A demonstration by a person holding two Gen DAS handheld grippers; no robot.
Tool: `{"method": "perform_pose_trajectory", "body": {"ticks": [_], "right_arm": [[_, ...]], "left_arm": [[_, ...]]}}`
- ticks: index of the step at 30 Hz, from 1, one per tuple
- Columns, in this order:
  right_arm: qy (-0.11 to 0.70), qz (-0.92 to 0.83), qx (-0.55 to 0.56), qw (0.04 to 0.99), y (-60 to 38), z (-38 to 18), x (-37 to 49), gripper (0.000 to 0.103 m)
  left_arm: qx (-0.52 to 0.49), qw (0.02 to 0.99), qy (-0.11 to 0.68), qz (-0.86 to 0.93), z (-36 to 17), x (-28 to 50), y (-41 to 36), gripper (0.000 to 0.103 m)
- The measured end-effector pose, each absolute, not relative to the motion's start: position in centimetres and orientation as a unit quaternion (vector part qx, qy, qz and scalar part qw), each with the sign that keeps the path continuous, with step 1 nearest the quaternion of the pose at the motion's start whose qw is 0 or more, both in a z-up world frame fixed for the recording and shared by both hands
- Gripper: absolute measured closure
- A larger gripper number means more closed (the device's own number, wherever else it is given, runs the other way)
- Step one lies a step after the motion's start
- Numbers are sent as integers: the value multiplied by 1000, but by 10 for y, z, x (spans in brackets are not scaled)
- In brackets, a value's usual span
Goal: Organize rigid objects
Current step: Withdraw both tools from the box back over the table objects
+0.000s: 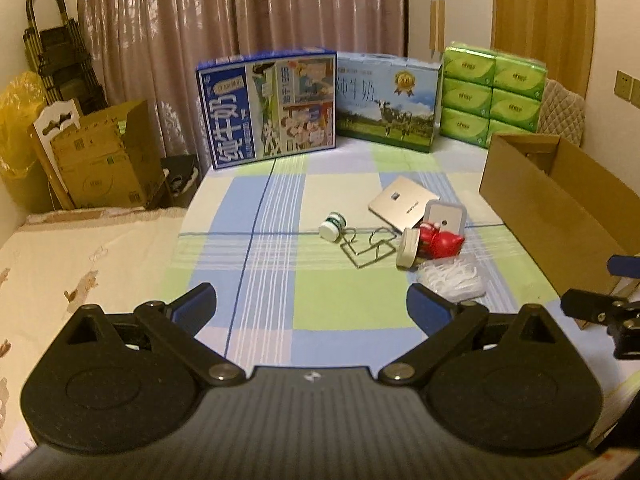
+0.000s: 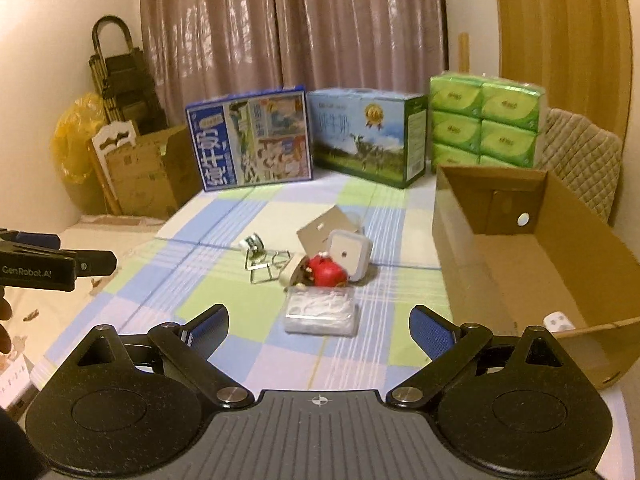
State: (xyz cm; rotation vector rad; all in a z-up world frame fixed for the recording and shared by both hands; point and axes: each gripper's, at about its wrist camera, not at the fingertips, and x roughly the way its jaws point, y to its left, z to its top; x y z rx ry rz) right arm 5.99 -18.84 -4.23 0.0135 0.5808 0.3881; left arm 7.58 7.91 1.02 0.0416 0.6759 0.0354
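A cluster of small objects lies on the checked cloth: a clear box of white floss picks (image 2: 321, 311) (image 1: 451, 279), a red toy (image 2: 325, 272) (image 1: 442, 242), a white square lid (image 2: 349, 254) (image 1: 445, 216), a flat gold card (image 1: 404, 202) (image 2: 326, 228), a wire stand (image 1: 366, 248) (image 2: 266, 266), a small white bottle (image 1: 333, 226) (image 2: 252, 243) and a jar on its side (image 1: 409, 248). An open cardboard box (image 2: 452, 240) (image 1: 532, 204) stands to the right. My left gripper (image 1: 312, 310) and right gripper (image 2: 320, 328) are open and empty, short of the cluster.
Two milk cartons (image 1: 272, 108) (image 2: 368, 136) and a pack of green tissues (image 1: 494, 94) stand at the back. Cardboard boxes (image 1: 100, 160), a yellow bag and a folded trolley are at the left. A small white item (image 2: 559, 322) lies inside the open box.
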Motion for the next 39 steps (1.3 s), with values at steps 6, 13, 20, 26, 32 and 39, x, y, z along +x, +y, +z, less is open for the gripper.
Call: {"method": "perform_pose_trajectory", "body": {"ticks": [6,13,20,26,32,39], "right_arm": [[320,180,12,930,-178,-64,85,9],[344,163,12,925,-168,-82,109,9],[354,156,11,922,-156,-98,131,9],[365,156,22,917,-150,-113,147,9],[379,158,26,912,-148,-128,161,9],[379,157,33,911,-151,-138,170,9]], "left_arm": [[13,936,351,7,-14,100,83,3],[16,932,362,-3,-40,130,84,3],[29,929,370,-10,-60,153,84,3],[33,926,376,-13,-76,171,83,3],[28,924,381,-16,-90,187,83,3],[22,922,385,-20,-99,200,83,3]]}}
